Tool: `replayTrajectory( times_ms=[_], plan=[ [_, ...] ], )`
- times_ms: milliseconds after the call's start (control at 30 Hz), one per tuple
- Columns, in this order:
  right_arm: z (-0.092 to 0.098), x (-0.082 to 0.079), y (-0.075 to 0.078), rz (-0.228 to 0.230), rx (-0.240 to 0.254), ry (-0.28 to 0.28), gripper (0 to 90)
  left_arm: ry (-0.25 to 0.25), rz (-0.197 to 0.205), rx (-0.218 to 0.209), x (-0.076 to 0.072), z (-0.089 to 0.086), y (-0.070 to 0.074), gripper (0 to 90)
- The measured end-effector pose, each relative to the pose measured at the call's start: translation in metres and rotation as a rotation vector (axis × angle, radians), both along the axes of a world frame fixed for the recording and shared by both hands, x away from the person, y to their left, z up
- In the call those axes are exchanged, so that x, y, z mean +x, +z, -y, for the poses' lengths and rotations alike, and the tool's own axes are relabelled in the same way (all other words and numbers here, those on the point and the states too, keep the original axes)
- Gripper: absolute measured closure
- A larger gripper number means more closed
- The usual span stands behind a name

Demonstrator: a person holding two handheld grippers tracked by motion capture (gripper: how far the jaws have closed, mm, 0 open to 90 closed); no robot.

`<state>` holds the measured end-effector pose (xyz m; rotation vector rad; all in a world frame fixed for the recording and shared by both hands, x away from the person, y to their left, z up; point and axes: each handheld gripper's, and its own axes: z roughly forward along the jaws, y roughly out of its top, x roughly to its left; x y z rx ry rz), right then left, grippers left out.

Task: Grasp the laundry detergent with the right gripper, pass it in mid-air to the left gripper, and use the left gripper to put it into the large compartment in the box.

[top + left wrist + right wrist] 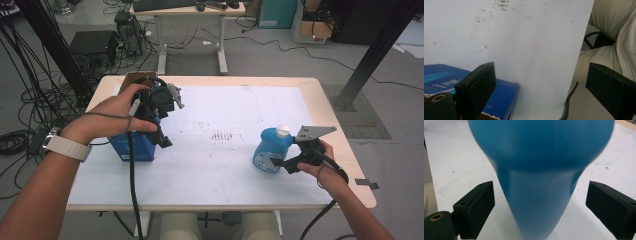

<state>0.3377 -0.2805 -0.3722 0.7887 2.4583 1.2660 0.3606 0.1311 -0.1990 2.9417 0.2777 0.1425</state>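
While untouched, blue bottle (541, 182) sits between right claw (540, 207) jaws.

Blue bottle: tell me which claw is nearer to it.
Right. The right claw is at the blue bottle, its open jaws on either side without pressing it. The left claw is across the table, over the blue box.

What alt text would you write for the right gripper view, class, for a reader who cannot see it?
A blue bottle stands between the right gripper's two open black jaws, with a clear gap on each side. Behind it lies the white table surface.
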Motion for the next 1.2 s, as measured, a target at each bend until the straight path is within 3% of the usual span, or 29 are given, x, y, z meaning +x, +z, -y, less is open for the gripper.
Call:
replayTrajectory(
  times_ms=[1200],
  plan=[
    [-0.006, 0.001, -0.019, 0.043, 0.079, -0.012, 16.6, 0.005, -0.003, -0.001, 0.001, -0.001, -0.002, 10.1]
  ],
)
